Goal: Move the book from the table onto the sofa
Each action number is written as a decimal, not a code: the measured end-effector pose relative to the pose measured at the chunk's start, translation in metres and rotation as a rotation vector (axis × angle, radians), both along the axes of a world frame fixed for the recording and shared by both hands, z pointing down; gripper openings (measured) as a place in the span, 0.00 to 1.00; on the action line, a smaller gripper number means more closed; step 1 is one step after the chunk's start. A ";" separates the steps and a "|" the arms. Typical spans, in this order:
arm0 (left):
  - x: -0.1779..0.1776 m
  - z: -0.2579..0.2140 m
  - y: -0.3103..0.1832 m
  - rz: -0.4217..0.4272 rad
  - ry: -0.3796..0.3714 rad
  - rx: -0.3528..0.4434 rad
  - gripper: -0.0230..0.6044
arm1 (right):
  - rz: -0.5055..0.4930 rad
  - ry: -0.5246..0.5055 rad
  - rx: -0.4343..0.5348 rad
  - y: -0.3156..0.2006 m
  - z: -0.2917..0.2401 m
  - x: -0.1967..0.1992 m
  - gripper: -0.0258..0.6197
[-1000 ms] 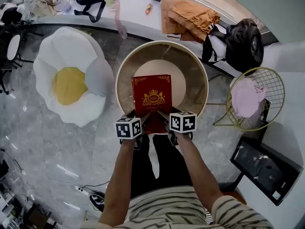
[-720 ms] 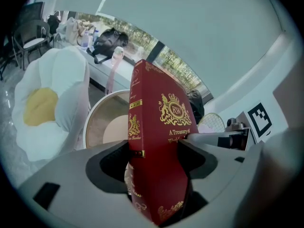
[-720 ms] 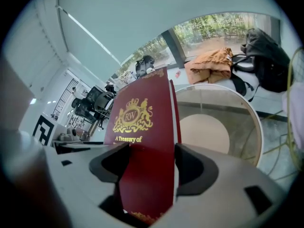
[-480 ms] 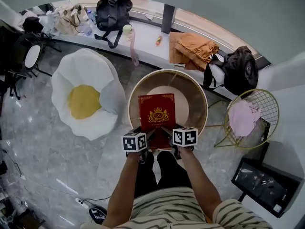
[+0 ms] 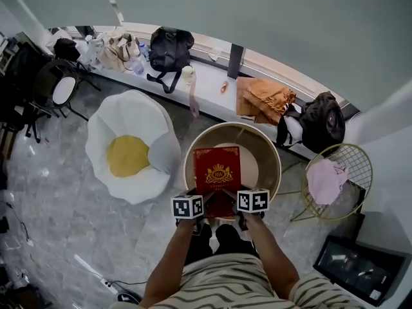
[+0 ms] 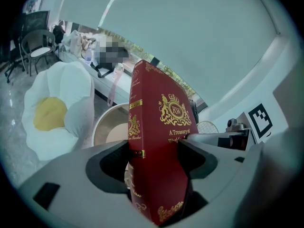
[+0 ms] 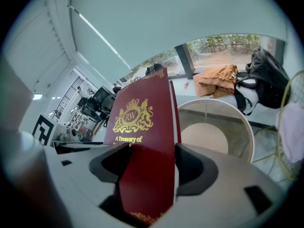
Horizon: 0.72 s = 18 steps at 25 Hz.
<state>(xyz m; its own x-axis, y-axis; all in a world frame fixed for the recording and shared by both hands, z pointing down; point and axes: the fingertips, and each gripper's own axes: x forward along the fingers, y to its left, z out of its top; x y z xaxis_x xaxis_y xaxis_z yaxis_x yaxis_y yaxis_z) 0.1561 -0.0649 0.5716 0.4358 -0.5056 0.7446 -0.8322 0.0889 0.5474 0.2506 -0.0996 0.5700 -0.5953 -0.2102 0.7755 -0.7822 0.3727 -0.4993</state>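
Book (image 5: 217, 172) now higher above round table (image 5: 271, 158)

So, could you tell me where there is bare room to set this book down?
The egg-shaped sofa, left of the round table, is bare all over. The window ledge is crowded with bags and an orange cloth; the wire basket holds pink fabric.

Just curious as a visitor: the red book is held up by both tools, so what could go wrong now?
The left gripper and right gripper pinch the red book only along its near edge, so its far end could sag or slip from the jaws. The egg-shaped sofa lies off to the left; swinging there unevenly might twist the book loose.
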 end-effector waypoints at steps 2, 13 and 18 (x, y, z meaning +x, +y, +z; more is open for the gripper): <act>-0.004 -0.012 0.001 -0.013 -0.004 0.004 0.56 | -0.006 -0.003 0.009 0.000 -0.014 -0.004 0.53; -0.018 -0.084 0.000 -0.060 -0.006 0.087 0.56 | -0.063 -0.014 0.092 -0.006 -0.089 -0.022 0.53; -0.020 -0.103 -0.003 -0.075 -0.004 0.116 0.56 | -0.076 -0.016 0.119 -0.010 -0.109 -0.026 0.53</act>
<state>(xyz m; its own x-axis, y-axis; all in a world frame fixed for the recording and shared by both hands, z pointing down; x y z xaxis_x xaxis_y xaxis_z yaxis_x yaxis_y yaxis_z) 0.1363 -0.0680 0.4681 0.3906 -0.6192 0.6812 -0.8281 0.0869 0.5539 0.2242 -0.1097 0.4606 -0.6248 -0.2538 0.7383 -0.7419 0.4876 -0.4602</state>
